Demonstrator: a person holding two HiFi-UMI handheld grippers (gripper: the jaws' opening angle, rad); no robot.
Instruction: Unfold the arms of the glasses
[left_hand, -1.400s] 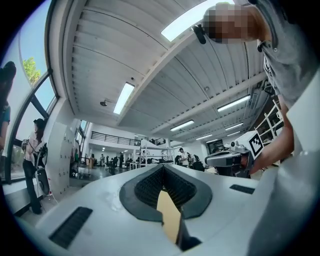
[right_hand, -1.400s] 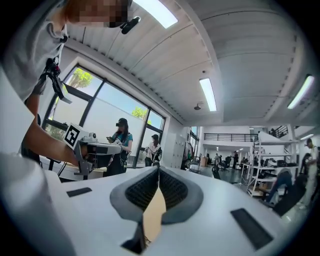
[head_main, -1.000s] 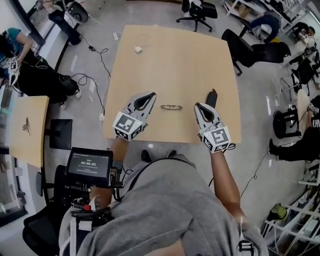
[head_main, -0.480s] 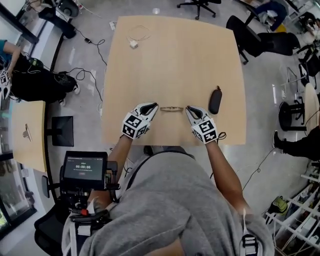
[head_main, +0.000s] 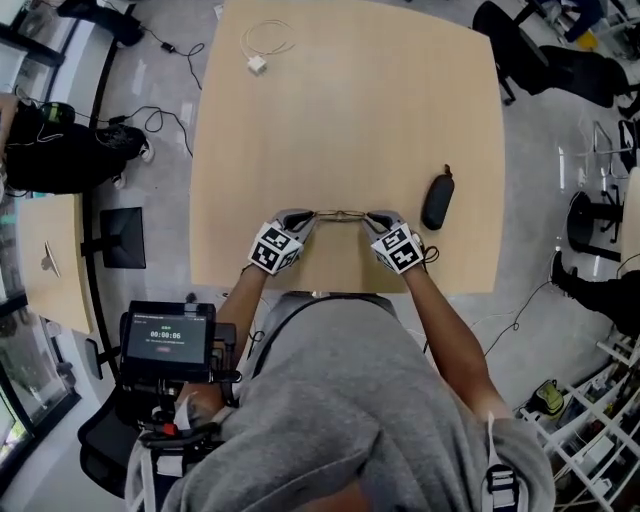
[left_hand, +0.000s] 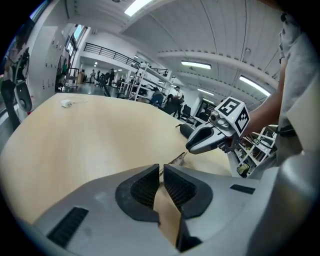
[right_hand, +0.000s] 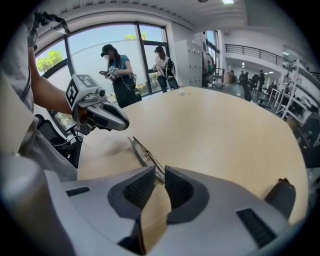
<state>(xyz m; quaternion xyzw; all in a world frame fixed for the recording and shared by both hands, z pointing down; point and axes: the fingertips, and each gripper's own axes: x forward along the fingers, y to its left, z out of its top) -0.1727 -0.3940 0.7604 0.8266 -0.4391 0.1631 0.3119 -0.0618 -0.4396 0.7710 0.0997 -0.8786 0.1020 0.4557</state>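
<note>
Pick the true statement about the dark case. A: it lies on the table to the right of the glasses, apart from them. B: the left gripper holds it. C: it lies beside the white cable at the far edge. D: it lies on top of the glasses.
A: the head view shows the dark case on the table, right of the glasses, with bare wood between.

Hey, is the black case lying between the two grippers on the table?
No, the black case lies right of the right gripper; only the glasses sit between it and the left gripper.
</note>
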